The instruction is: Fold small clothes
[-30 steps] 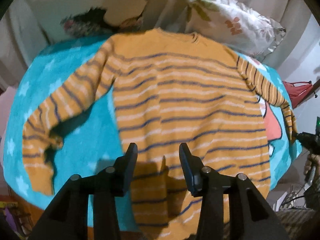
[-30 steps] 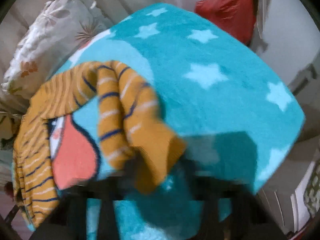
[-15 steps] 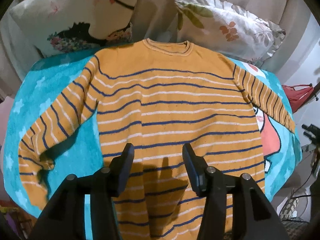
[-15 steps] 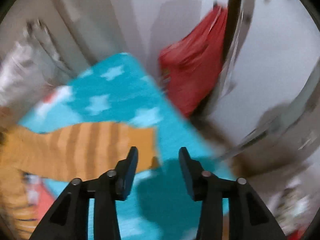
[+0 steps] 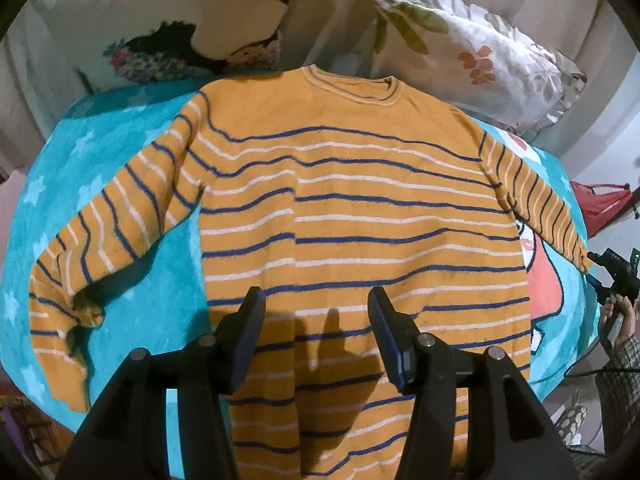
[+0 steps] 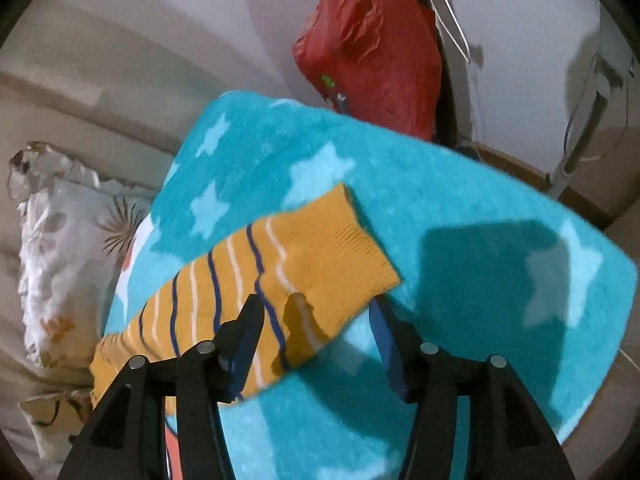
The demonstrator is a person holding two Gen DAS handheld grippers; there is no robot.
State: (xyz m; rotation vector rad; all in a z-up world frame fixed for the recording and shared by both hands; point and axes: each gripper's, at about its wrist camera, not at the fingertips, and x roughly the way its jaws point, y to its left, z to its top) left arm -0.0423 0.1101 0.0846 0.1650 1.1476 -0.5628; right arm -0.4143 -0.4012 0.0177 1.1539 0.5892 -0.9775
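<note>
Mustard-yellow knit with thin navy and white stripes fills the left wrist view: a small long-sleeved sweater (image 5: 360, 216) lies spread flat on a turquoise fleece blanket with pale stars (image 5: 100, 152), its round neck at the far edge of the blanket and its hem toward the camera. One sleeve runs out to the left of the sweater's body and ends in a crumpled cuff; the other runs out straight to the right. Beyond the sweater's neck lie a white pillow printed with a dark figure and flowers (image 5: 168, 40) and a ruffled white pillow with leaf prints (image 5: 472, 52). The left gripper (image 5: 316, 328) hovers above the sweater's lower body, its black fingers apart and opening, nothing between them, their shadow falling on the knit. Past the sweater's right cuff, a hand (image 5: 620, 316) holds the right gripper at the blanket's edge.

In the right wrist view, the sweater's right sleeve (image 6: 256, 292) lies flat on the blanket (image 6: 460, 200), its plain ribbed cuff pointing away from the sweater's body. The right gripper (image 6: 316, 328) hangs just over that cuff, fingers apart and opening, not pressing the cloth. Beyond the sweater's cuff, past the blanket, a crumpled red cloth (image 6: 372, 48) hangs against a pale wall.
</note>
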